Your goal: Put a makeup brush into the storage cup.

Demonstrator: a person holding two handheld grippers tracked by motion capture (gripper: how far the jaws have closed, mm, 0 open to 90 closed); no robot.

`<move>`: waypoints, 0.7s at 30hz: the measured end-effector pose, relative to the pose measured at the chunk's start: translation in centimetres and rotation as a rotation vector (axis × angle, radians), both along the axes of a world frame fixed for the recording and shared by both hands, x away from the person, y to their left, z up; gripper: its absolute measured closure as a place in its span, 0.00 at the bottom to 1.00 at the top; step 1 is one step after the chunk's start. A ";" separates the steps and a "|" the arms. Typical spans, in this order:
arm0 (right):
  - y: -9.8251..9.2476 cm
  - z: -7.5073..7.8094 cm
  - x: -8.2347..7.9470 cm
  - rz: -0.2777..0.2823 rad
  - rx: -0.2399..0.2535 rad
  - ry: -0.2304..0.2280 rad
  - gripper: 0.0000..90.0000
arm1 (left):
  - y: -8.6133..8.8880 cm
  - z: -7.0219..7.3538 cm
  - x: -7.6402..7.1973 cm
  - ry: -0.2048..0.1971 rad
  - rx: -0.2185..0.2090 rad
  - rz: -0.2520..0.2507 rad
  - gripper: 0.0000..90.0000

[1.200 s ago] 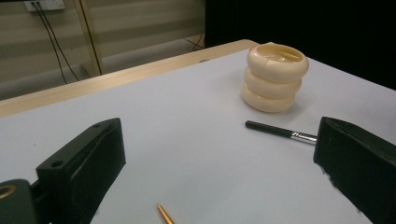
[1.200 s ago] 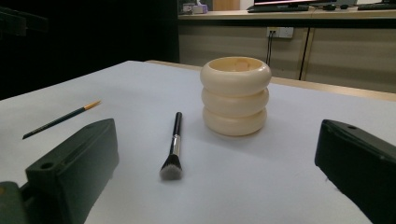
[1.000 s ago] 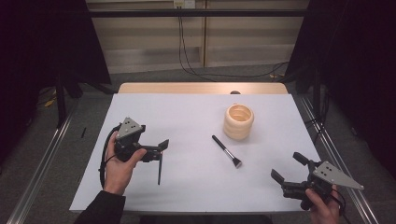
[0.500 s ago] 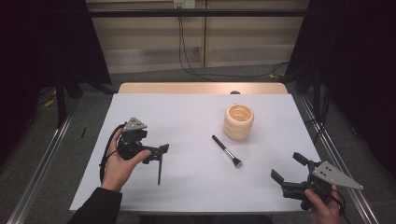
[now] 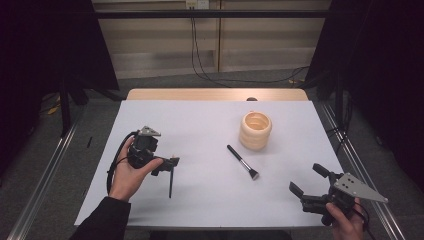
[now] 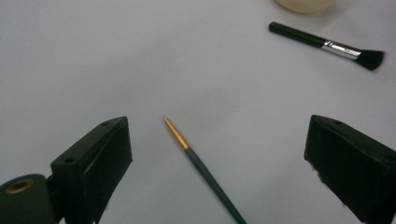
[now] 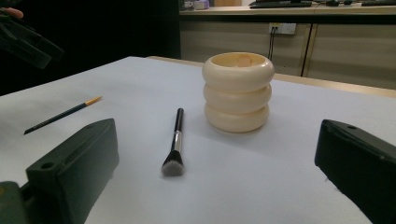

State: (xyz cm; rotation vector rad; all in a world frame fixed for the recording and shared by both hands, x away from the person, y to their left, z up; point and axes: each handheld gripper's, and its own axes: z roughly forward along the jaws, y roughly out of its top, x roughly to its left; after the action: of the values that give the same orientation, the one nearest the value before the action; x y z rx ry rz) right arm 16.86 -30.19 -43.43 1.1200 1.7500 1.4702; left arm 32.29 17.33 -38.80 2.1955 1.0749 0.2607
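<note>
Now thin brush (image 6: 201, 165) flat, gold tip (away) between wide-open, empty left gripper (image 6: 217, 156) fingers.

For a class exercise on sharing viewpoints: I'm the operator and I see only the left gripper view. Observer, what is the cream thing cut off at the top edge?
Observer: A cream holder shaped like three stacked rings. It stands upright with an open top.
Operator: Where is the other gripper?
Observer: The right gripper is near the table's right front corner. Its jaws are open and hold nothing.
Operator: My view cuts off the thin brush. Is it touching anything?
Observer: No. The thin brush lies flat by itself, apart from the makeup brush.
</note>
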 end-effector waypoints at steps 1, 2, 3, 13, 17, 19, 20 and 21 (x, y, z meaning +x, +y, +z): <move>0.0 0.0 0.0 0.001 0.000 -0.001 0.00 | 0.0 -0.1 0.1 0.005 0.010 0.003 0.08; 0.0 0.0 0.0 -0.001 -0.002 -0.004 0.00 | -0.1 -0.2 0.2 0.015 0.015 0.001 0.08; 0.0 0.0 0.0 0.000 -0.002 -0.004 0.00 | -0.2 -0.4 0.2 0.032 0.033 -0.009 0.08; 0.1 -0.1 0.0 -0.007 -0.004 0.002 0.00 | -0.5 -1.0 0.6 0.101 0.120 -0.021 0.06; 0.1 0.0 0.0 0.004 -0.013 0.000 0.00 | -0.8 -1.5 1.0 0.147 0.155 -0.014 0.07; 0.1 0.0 0.0 0.003 -0.015 -0.002 0.00 | -0.9 -1.6 1.1 0.172 0.169 0.001 0.09; 0.1 0.0 0.0 0.004 -0.015 -0.002 0.00 | -0.9 -1.6 1.1 0.172 0.169 0.001 0.10; 0.1 0.0 0.0 0.005 -0.015 -0.002 0.00 | -0.8 -1.7 1.2 0.183 0.172 0.005 0.12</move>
State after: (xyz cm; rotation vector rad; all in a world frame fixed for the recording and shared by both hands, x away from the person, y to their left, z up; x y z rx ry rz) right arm 16.86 -30.11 -43.46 1.1067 1.7604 1.4579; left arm 33.50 16.48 -40.49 2.4082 1.1955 0.1617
